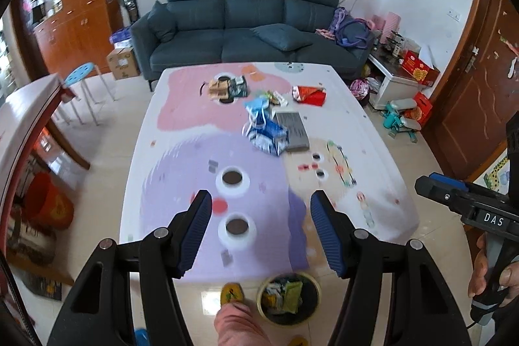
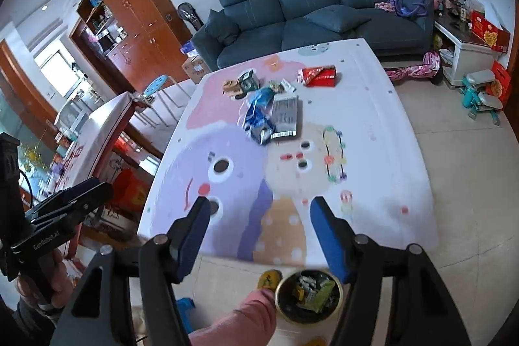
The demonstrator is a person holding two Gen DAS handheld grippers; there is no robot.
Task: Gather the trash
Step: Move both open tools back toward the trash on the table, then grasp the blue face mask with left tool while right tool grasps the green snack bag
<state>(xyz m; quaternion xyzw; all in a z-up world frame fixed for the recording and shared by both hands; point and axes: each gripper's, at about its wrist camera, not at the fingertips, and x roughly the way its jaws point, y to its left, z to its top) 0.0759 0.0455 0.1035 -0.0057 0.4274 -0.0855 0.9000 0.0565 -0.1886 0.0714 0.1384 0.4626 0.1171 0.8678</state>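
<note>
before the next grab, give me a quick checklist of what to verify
1. Left gripper empty, with its jaws apart: ok.
2. Right gripper empty, with its jaws apart: ok.
3. Bin on the floor by the near table edge, open and with room left: ok, though it already holds wrappers.
4. Trash still on the table: not ok. The blue bag, grey packet, red wrapper and brown packets lie at the far half.
5. Path to the pile free of obstacles: ok.
6. Which piece comes free first: cannot tell, since the blue bag and grey packet overlap.
</note>
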